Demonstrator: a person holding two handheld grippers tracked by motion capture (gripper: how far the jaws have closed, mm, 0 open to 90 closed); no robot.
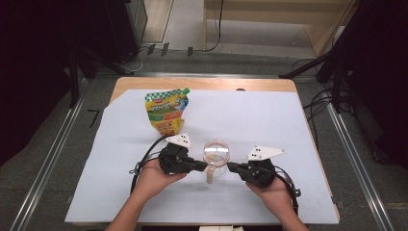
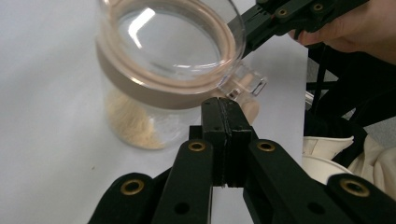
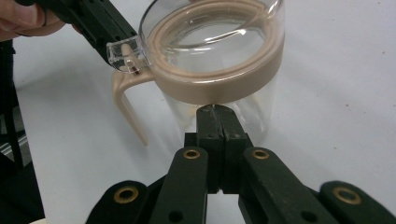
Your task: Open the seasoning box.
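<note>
Between two pressed-together grippers, left [image 1: 204,166] and right [image 1: 231,167], stands a lidded jar [image 1: 216,159] (little beige powder inside).

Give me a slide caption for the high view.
Two shut grippers, left and right, flank a lidded clear jar on a white-covered table.

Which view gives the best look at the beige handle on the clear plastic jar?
The right gripper view: the beige handle shows whole, curving down from the clear plastic jar's beige collar. In the left gripper view the left gripper's shut jaws cover most of it. The high view shows it small, from above.
</note>
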